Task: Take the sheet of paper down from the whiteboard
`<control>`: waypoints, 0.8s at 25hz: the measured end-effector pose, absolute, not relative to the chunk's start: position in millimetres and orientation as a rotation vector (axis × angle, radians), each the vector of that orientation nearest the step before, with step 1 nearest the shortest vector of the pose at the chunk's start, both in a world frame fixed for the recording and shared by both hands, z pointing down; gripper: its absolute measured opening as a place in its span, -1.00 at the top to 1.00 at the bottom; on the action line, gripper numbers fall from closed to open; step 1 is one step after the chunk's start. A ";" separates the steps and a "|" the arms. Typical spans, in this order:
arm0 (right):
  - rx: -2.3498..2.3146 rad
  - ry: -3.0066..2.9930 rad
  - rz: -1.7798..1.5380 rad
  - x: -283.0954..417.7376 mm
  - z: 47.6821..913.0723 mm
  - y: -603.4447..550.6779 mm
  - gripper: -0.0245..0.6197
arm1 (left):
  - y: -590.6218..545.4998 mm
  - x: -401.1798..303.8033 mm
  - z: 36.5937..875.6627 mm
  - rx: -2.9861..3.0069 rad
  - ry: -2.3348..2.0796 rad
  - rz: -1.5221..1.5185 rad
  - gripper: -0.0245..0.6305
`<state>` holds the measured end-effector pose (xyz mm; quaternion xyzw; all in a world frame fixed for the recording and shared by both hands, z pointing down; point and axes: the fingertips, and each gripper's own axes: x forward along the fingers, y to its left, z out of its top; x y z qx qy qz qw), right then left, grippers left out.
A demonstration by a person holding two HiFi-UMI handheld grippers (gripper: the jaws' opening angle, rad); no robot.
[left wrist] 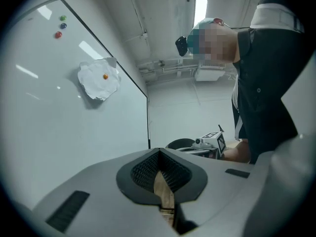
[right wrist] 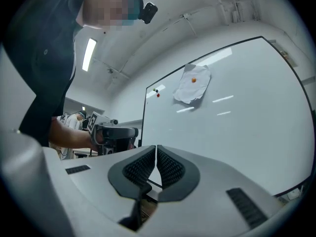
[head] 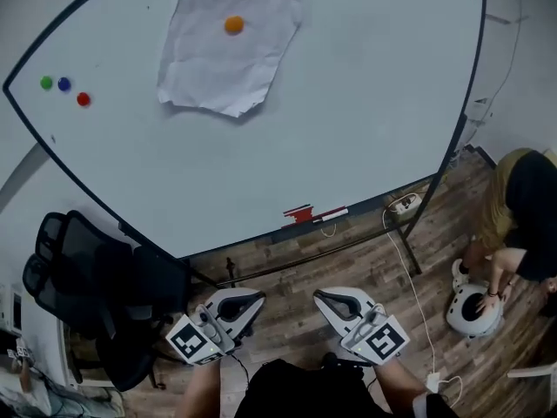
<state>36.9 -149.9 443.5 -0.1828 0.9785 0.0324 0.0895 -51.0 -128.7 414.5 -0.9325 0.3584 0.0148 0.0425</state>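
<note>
The left claw (head: 251,302) and right claw (head: 325,297) are both closed on nothing, low over the wood floor (head: 365,268), well apart from the crumpled paper (head: 231,55) pinned by an orange magnet (head: 233,25) high on the whiteboard (head: 365,103).

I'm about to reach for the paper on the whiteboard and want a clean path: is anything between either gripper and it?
Nothing visible does. The left gripper and right gripper, both shut and empty, face open air up to the sheet of paper. Only an orange magnet sits on the sheet.
</note>
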 end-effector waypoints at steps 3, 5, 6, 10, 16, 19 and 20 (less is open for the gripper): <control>-0.542 2.888 0.120 29.2 435.2 -178.7 0.86 | -151.0 -59.0 406.3 -2.821 1.123 -0.012 0.89; -0.540 2.872 0.151 21.2 428.0 -195.5 0.86 | -167.9 -68.8 401.4 -2.808 1.155 -0.030 0.89; -0.545 2.870 0.172 17.5 424.8 -204.3 0.86 | -176.1 -73.8 397.3 -2.802 1.166 -0.022 0.89; -0.608 2.869 0.257 3.1 406.8 -242.5 0.86 | -209.7 -97.0 369.2 -2.744 1.176 0.039 0.89; -0.698 2.842 0.428 -23.6 348.0 -284.3 0.86 | -264.8 -151.1 316.5 -2.653 1.283 0.271 0.89; -0.797 2.809 0.595 -28.2 310.2 -310.2 0.85 | -293.6 -169.0 299.2 -2.662 1.306 0.433 0.89; -0.820 2.789 0.660 -29.1 293.8 -317.3 0.85 | -301.7 -171.2 294.7 -2.676 1.292 0.467 0.89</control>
